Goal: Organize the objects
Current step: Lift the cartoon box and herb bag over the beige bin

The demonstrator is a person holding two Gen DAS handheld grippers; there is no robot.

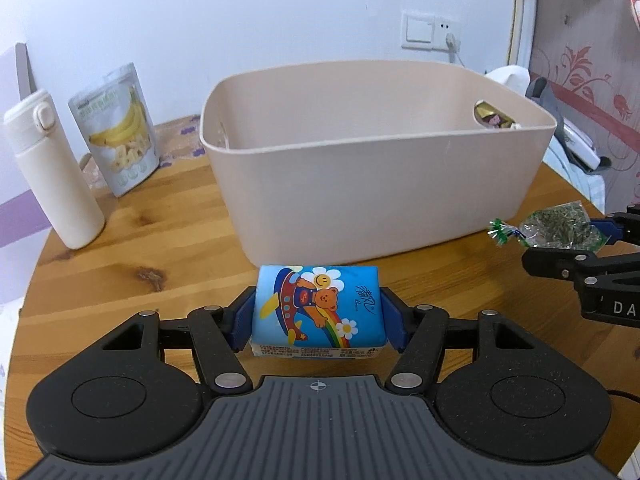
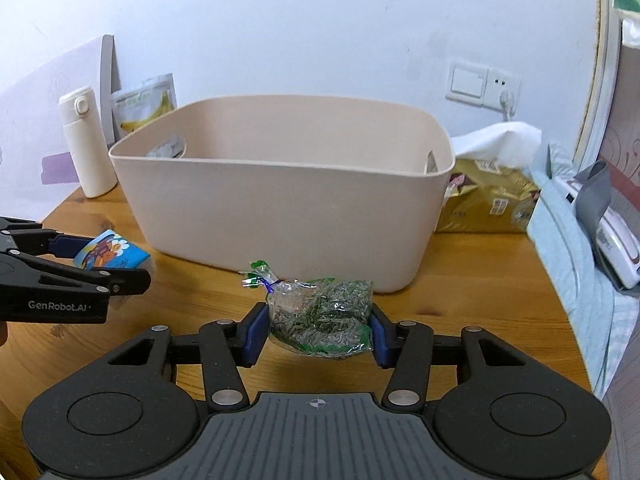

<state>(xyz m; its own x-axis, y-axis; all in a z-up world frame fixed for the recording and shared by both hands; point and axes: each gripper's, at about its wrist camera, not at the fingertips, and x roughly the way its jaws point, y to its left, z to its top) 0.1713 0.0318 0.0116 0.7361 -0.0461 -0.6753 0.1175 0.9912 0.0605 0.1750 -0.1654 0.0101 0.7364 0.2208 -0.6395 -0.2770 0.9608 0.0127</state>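
a: any writing?
b: "genrobot.ai" on the left gripper [image 1: 319, 322], clamped on a bear-print tissue pack [image 1: 319, 312].
a: the right gripper [image 2: 320, 328]?
b: clenched on a green herb bag [image 2: 322, 326], both before the beige bin [image 2: 280, 208].

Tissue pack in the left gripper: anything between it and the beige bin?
Nothing loose lies between them. The tissue pack, clamped in the left gripper, sits just in front of the beige bin. Only the bin's near wall is in the way, so it must go over the rim. The right gripper with its tea bag is off to the side.
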